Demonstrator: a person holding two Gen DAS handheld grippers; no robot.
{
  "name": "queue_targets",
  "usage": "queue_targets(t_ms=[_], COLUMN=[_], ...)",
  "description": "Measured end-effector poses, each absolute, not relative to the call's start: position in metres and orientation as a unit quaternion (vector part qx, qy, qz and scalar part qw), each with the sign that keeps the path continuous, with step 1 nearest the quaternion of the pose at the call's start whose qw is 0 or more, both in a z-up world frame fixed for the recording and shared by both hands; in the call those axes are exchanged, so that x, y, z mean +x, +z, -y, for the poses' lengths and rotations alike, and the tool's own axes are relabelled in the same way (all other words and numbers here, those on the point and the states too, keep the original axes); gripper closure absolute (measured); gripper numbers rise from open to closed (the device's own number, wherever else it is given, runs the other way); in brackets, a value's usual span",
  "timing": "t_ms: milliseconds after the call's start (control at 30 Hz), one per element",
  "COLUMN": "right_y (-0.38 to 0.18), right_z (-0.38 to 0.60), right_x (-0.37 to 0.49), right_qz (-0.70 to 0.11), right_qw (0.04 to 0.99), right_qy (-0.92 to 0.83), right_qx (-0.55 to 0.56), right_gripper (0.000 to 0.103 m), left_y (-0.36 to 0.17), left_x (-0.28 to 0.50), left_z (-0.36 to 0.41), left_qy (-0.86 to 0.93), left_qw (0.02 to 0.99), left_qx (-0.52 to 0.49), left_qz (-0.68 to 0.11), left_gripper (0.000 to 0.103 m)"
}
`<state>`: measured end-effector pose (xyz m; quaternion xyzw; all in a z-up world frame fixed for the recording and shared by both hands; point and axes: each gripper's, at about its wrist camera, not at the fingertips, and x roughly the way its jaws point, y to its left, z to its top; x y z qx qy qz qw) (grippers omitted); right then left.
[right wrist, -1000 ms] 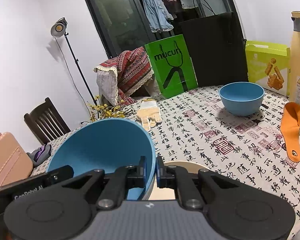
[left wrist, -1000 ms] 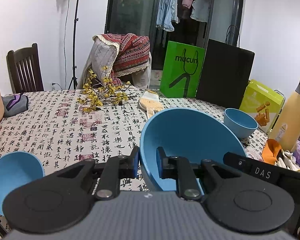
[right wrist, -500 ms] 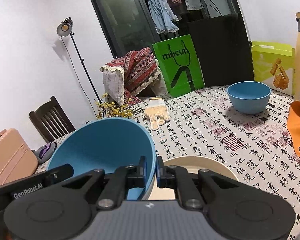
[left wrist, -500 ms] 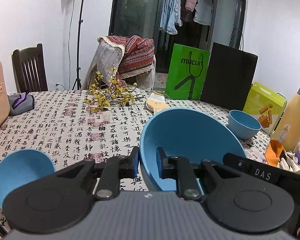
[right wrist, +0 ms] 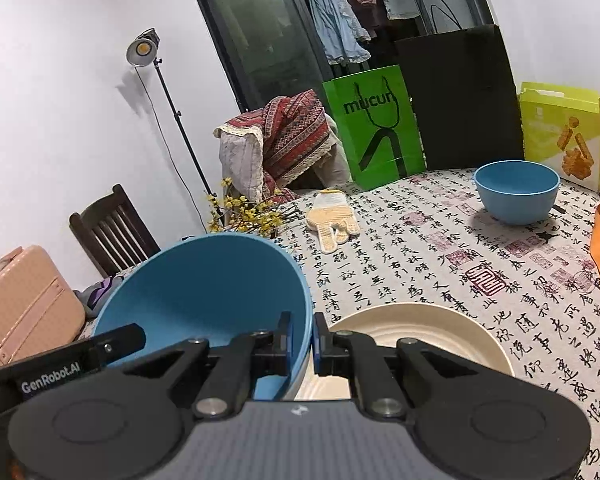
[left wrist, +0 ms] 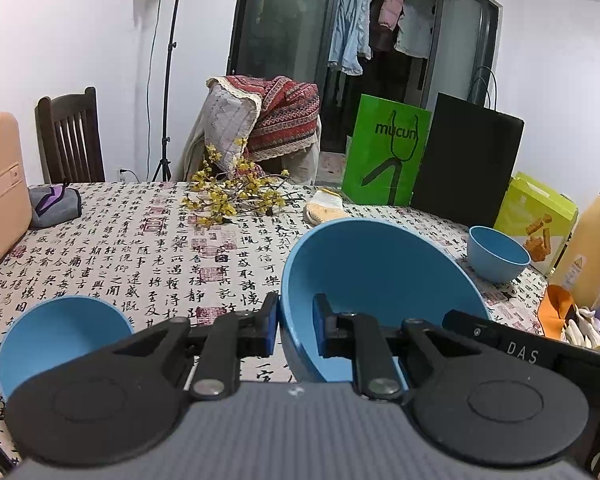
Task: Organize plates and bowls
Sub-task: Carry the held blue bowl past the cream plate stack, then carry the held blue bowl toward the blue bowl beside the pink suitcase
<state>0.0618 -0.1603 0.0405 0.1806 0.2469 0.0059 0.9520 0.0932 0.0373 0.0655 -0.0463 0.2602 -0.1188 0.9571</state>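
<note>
Both grippers clamped on opposite sides of one large deep blue plastic bowl (left wrist: 380,280): left gripper (left wrist: 296,330) pinching the bowl's left rim, right gripper (right wrist: 301,344) pinching its right rim, jaws nearly closed with only the thin wall between the pads. Compared with a second ago, carried a little across the table and slightly downward, so that more of the wide cream round plate (right wrist: 440,328), lower centre-right of the right wrist view, now shows just beside and under the bowl. Probably a sign of the bowl being brought over to be set down at or on that plate, with stacking not yet done. Two smaller blue bowls waiting: one small blue bowl (left wrist: 64,340) at lower left of the left wrist view, a second small blue bowl (right wrist: 516,192) at right of the right wrist view, well apart from each other. Underneath, a table covered by a white cloth printed with black calligraphy and red seals (left wrist: 160,252). Further back, a yellow flowering branch (left wrist: 236,196), a knitted cream glove (right wrist: 332,216), a bright green paper bag (left wrist: 386,152) beside a black paper bag (left wrist: 466,160), a dark wooden chair (left wrist: 70,136) and a lamp on a tall stand (right wrist: 142,46) against the white wall.
</note>
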Motion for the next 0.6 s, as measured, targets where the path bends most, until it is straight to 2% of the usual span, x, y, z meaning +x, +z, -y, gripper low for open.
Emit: queue_targets(t_ms=[600], right_y=[0.043], right_z=[0.133], right_x=[0.068], right_qz=[-0.243], right_qw=[0.953], right_qy=[0.032], right_qx=[0.178], right_gripper=[0.094], left_y=[0.07], left_x=[0.088], left_z=[-0.069], left_qy=[-0.101], left_qw=[0.963], left_qx=[-0.06], left_qz=[-0.244], left_gripper=[0.085])
